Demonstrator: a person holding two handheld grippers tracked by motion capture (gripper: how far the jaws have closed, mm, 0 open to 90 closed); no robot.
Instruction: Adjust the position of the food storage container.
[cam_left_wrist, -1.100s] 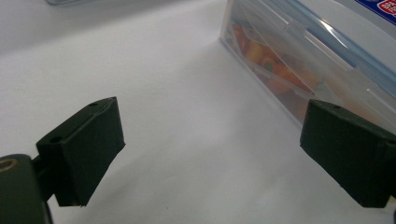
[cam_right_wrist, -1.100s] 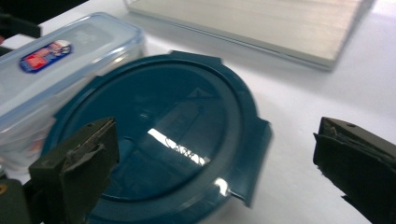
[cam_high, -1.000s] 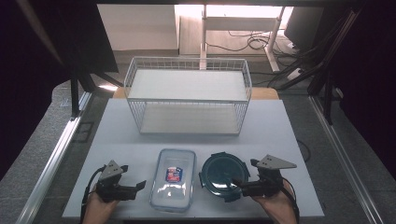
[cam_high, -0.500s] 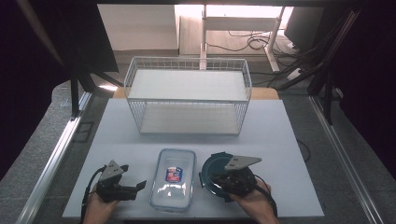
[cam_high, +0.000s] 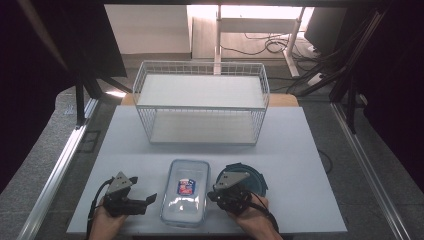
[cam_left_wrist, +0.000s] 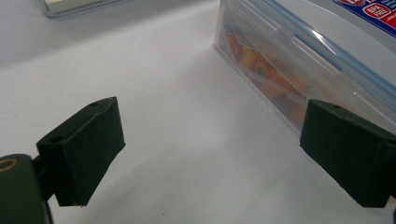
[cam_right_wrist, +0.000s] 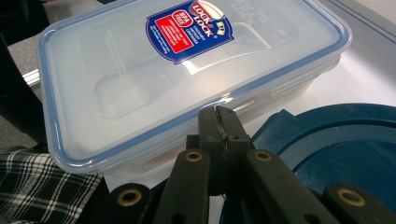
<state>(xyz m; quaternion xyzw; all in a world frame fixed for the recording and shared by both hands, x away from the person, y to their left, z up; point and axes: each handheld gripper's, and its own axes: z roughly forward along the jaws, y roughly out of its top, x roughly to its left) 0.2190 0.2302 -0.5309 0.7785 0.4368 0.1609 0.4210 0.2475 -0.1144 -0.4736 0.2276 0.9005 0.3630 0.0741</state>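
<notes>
White wire basket at the back, two lidded containers at the front edge, a gripper beside each

White tabletop carries the wire-mesh basket far from the person, and nearer, side by side, the clear rectangular plastic box with a blue-rimmed snap lid and the dark blue round lidded container. The left gripper lies low just beside the box's left wall, jaws spread wide and empty, one pad close to that wall. The right gripper — jaws pressed together on nothing — sits over the round container's rim, its tip close to the box's lid edge, whether touching I cannot tell. Judging from this, the box is the target: to grasp it well, part the right jaws first, then close squarely on opposite walls — below the lid flaps
</notes>
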